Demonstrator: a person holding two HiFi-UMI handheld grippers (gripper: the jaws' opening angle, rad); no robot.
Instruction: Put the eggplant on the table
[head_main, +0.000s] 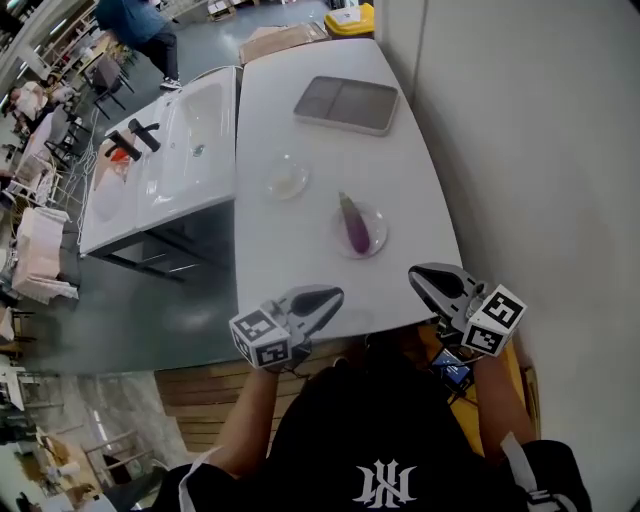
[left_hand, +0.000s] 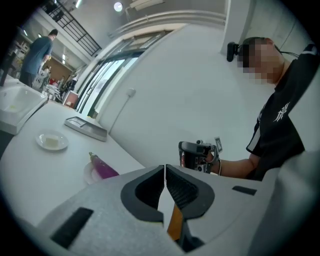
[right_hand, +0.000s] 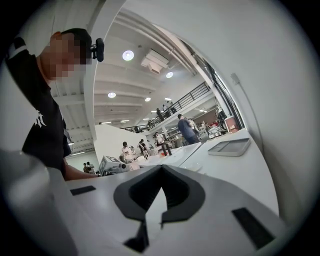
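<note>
A purple eggplant (head_main: 354, 224) lies on a small clear plate (head_main: 376, 240) on the white table (head_main: 300, 250), right of its middle. In the left gripper view the eggplant (left_hand: 103, 168) shows ahead and to the left of the jaws. My left gripper (head_main: 336, 294) hovers at the table's near edge, shut and holding nothing (left_hand: 165, 167). Level with it at the near right corner is my right gripper (head_main: 414, 273), its jaws also meeting at the tips with nothing between them (right_hand: 160, 168). Both grippers are short of the eggplant and apart from it.
A second clear dish (head_main: 287, 180) with a pale piece sits farther back. A grey tray (head_main: 347, 103) lies at the far end. A white wall (head_main: 520, 150) runs along the table's right side. A white sink unit (head_main: 170, 150) stands to the left, with people beyond it.
</note>
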